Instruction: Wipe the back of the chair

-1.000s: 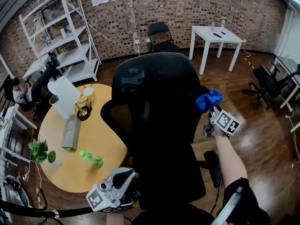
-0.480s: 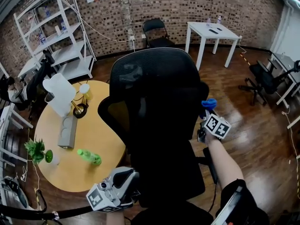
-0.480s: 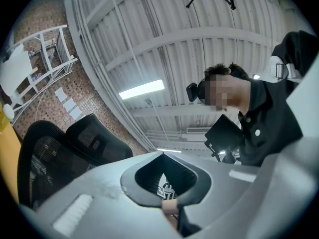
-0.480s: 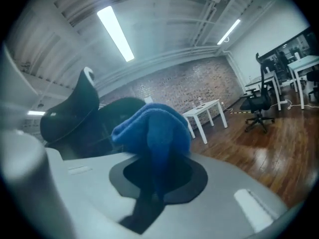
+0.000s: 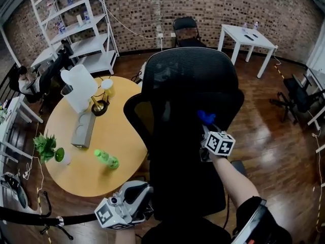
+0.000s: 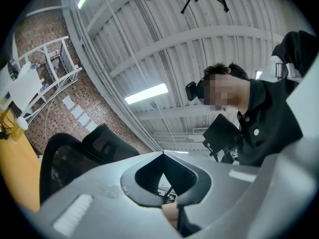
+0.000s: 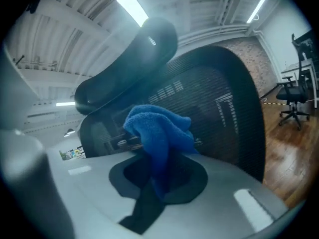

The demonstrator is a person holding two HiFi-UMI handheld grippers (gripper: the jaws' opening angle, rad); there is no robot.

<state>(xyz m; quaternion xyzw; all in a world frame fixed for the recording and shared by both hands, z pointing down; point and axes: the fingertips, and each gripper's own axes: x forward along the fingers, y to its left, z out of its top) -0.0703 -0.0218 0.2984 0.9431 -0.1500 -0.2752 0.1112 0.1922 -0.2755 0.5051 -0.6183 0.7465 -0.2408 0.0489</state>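
Clamped blue cloth (image 5: 205, 117) in right gripper (image 5: 207, 125), at mid-height of mesh chair back (image 5: 188, 80). Held left gripper (image 5: 133, 200) low, jaws together, empty. Risked snagging: could lose bunched cloth to mesh drag.

Black mesh chair (image 5: 188, 85), blue cloth (image 5: 205, 117), yellow table (image 5: 86, 177), green bottle (image 5: 106, 159), red-brown brick wall (image 5: 203, 6)

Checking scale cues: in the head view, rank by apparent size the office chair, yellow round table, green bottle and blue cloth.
1. office chair
2. yellow round table
3. green bottle and blue cloth look alike; cloth partly hidden
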